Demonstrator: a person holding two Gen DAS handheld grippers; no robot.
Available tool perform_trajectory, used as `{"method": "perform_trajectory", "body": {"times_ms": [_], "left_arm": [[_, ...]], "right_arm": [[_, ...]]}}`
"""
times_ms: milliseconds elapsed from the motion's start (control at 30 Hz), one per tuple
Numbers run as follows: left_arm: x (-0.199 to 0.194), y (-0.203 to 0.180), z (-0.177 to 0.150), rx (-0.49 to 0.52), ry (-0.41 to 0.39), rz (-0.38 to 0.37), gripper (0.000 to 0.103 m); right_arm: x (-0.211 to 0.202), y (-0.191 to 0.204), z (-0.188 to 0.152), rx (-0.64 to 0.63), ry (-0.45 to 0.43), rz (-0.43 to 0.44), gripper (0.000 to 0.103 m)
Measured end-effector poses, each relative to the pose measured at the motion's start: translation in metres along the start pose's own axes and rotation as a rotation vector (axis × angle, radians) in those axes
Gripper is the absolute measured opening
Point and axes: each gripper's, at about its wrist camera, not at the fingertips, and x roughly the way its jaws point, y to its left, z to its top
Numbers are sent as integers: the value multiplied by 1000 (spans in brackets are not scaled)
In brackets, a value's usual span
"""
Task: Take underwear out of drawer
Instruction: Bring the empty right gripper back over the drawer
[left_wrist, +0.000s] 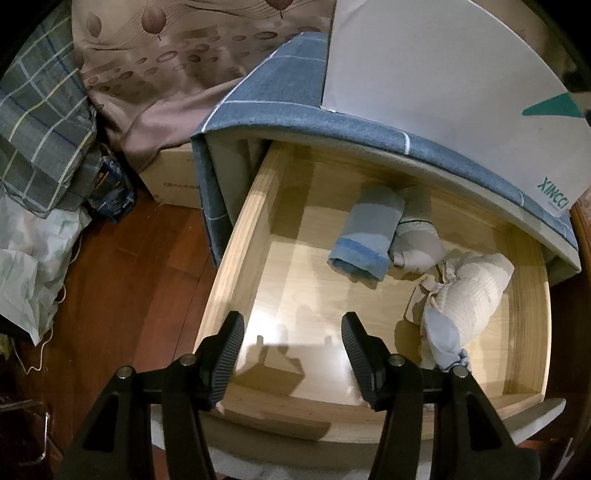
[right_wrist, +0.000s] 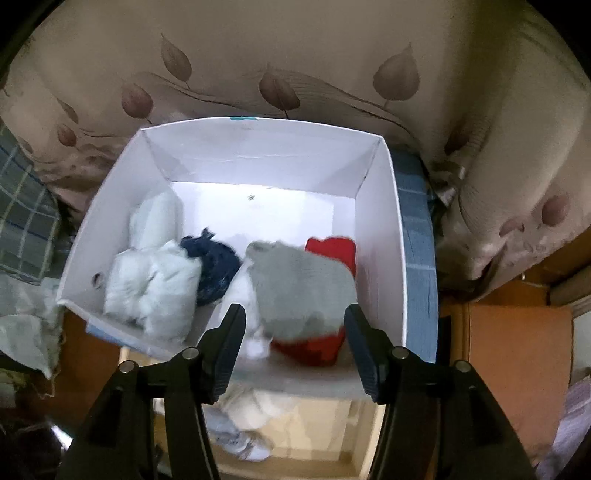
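Observation:
In the left wrist view the wooden drawer (left_wrist: 236, 236) is pulled open. Inside lie a rolled blue-grey underwear (left_wrist: 369, 232), a grey-white roll (left_wrist: 417, 243) beside it and a cream bundle (left_wrist: 465, 295) at the right. My left gripper (left_wrist: 292, 354) is open and empty above the drawer's front part. In the right wrist view my right gripper (right_wrist: 294, 347) is open above a white box (right_wrist: 384, 229). The box holds a grey roll (right_wrist: 303, 288), a red piece (right_wrist: 332, 251), a dark blue piece (right_wrist: 214, 266) and pale rolls (right_wrist: 155, 280). The grey roll lies blurred between the fingers, untouched.
A blue checked cloth (left_wrist: 280, 107) covers the cabinet top under the white box (left_wrist: 443, 85). A leaf-patterned curtain (right_wrist: 295, 55) hangs behind. A cardboard box (left_wrist: 173, 177), plaid bedding (left_wrist: 40, 122) and a plastic bag (left_wrist: 29, 258) sit on the wooden floor at left.

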Motion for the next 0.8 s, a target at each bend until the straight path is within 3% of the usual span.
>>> {"method": "perform_trajectory", "body": {"times_ms": [233, 533, 800], "left_arm": [[-1, 2, -1, -10, -2, -3, 56], [0, 4, -2, -16, 13, -28, 56], [-2, 10, -2, -13, 26, -67, 56]], "right_arm": [[-18, 0, -64, 10, 56, 79, 53], [65, 6, -137, 87, 256, 94, 53], [118, 11, -147, 234, 273, 102, 55]]}}
